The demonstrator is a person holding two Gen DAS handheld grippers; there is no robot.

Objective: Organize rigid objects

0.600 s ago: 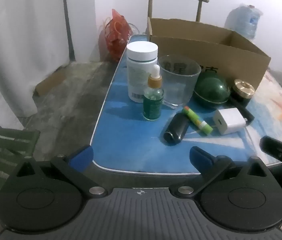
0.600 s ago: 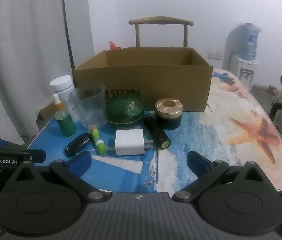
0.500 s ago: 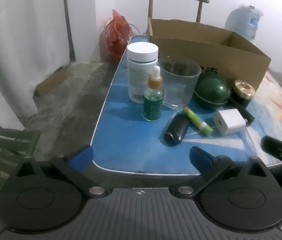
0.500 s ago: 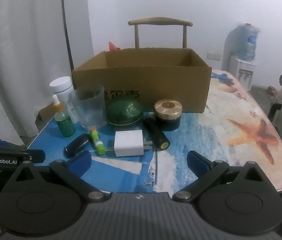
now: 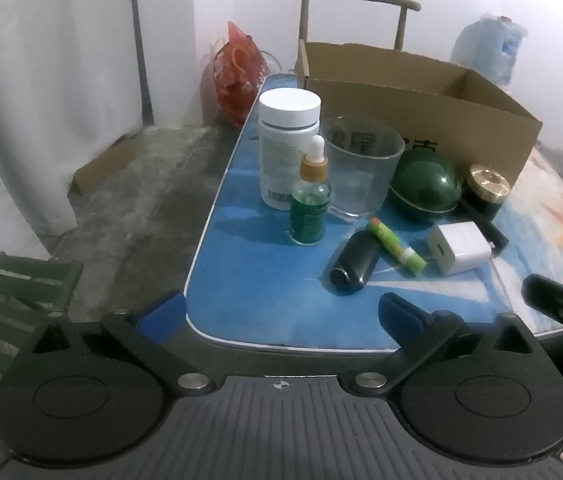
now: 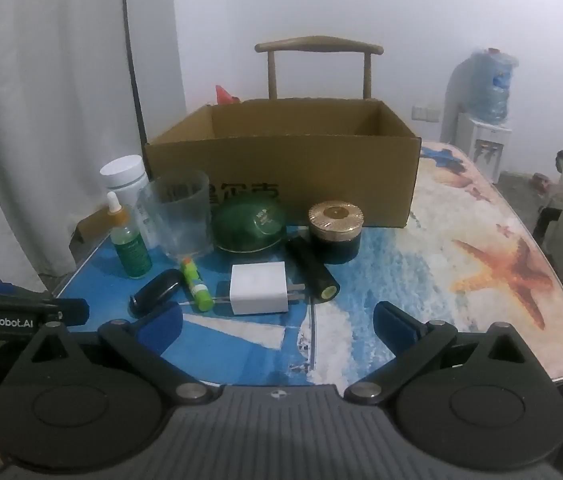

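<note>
Sea-print tabletop (image 6: 481,248): bottles, glass, jars, white charger (image 6: 257,294) loose mid-frame before an open cardboard box (image 6: 281,172). Left tongs (image 5: 281,312) and right tongs (image 6: 277,322) spread, empty, well short. Nothing boxed yet; next move likely needs straddling one item.

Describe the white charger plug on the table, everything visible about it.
The white charger plug is a glossy, boxy plastic block lying flat on the blue part of the table, metal prongs level, pointing toward the black cylinder. The left wrist view shows a port slot on one end. The green glue stick lies close on its other side; contact is unclear. Neither gripper touches it.
</note>
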